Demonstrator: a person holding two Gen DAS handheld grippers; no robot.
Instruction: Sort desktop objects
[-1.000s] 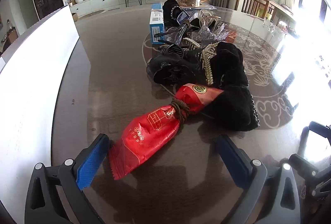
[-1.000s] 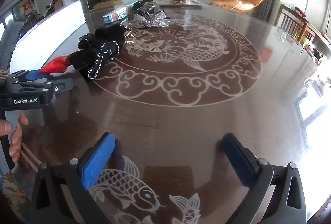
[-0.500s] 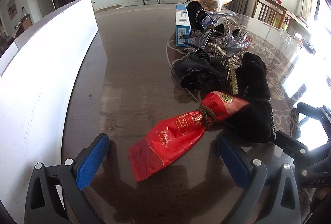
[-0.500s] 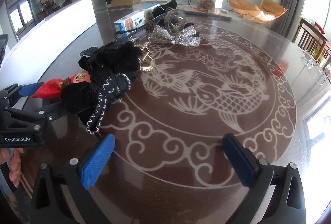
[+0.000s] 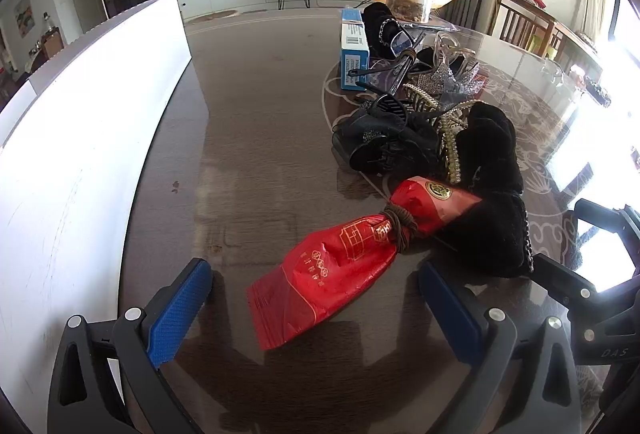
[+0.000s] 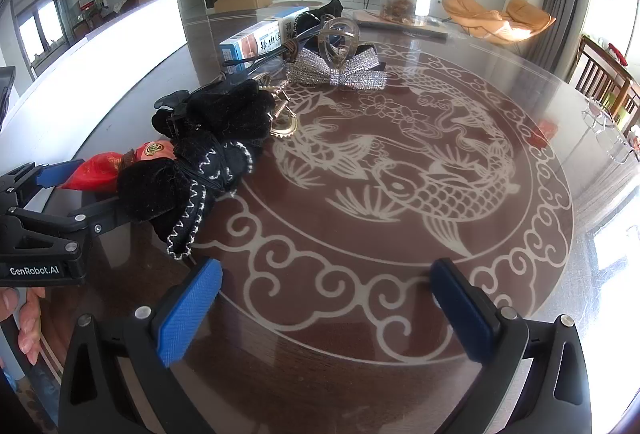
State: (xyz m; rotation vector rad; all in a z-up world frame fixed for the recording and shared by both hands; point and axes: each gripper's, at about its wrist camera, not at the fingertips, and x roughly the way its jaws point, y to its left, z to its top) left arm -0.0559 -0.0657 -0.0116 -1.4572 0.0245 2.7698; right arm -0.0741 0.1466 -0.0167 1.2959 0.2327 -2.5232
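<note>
Red packet (image 5: 360,258): lying on table (image 5: 256,137), long axis running diagonally, near flat end pointing between left gripper (image 5: 316,308) fingers, far tied end touching black velvet bow (image 5: 492,218). Left gripper: gaping wide, holding nothing, nearer. Right gripper (image 6: 324,308): spread, empty, facing bare table, packet lying well to its left.

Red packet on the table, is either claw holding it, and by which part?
Nothing is held. The left claw is open around the red packet's flat end, pads not touching it. The right claw is open over bare table.
</note>
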